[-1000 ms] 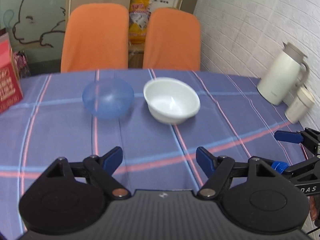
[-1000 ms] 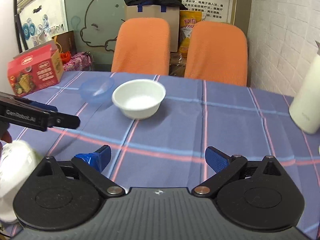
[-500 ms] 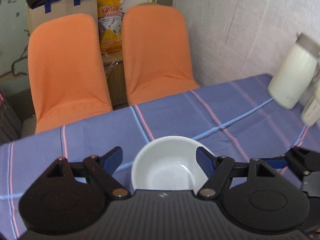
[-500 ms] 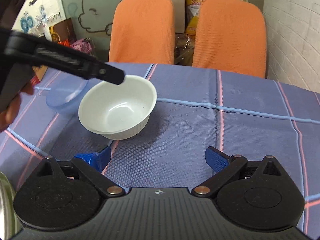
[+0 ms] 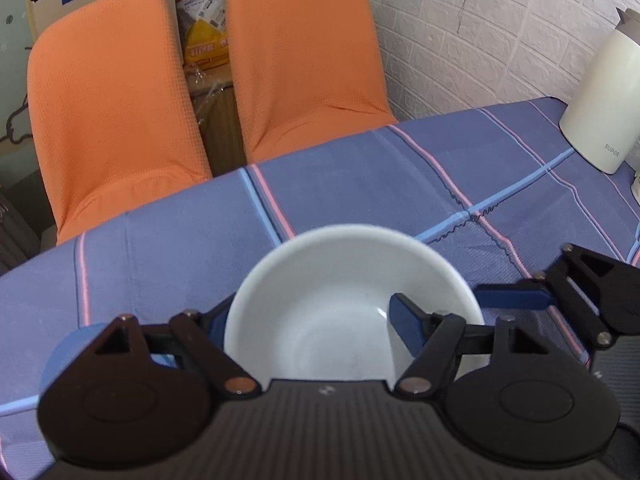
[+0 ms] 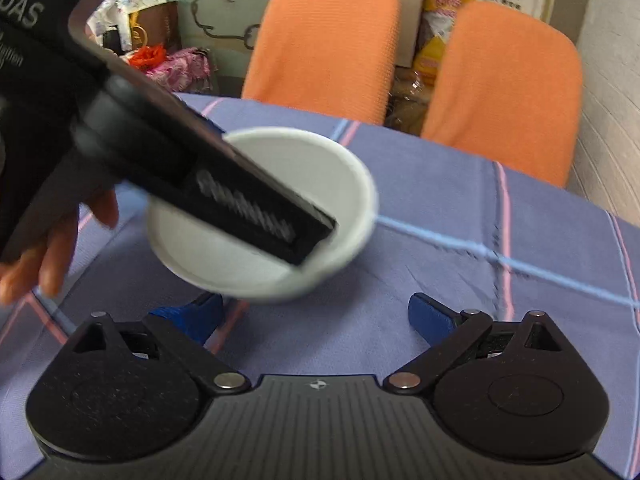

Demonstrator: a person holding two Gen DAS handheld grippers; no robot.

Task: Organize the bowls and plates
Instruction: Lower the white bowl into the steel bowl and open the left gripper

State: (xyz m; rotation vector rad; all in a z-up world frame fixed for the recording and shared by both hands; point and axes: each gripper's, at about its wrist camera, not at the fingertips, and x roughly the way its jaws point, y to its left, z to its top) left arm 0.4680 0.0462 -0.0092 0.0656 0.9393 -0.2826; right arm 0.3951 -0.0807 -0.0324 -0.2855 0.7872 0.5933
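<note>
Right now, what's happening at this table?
A person holds a gripper in each hand over a checked tablecloth. The left gripper is open around the left rim of a white bowl, one finger inside, one outside. The right gripper is open and empty beside it. A blue bowl peeks out at the left.

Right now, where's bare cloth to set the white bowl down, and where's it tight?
Free: the tablecloth strip between the white bowl and the table's far edge by the orange chairs, and the stretch running right toward the white kettle. Crowded: around the bowl, where the left gripper straddles the rim, the blue bowl to its left, the right gripper alongside.
</note>
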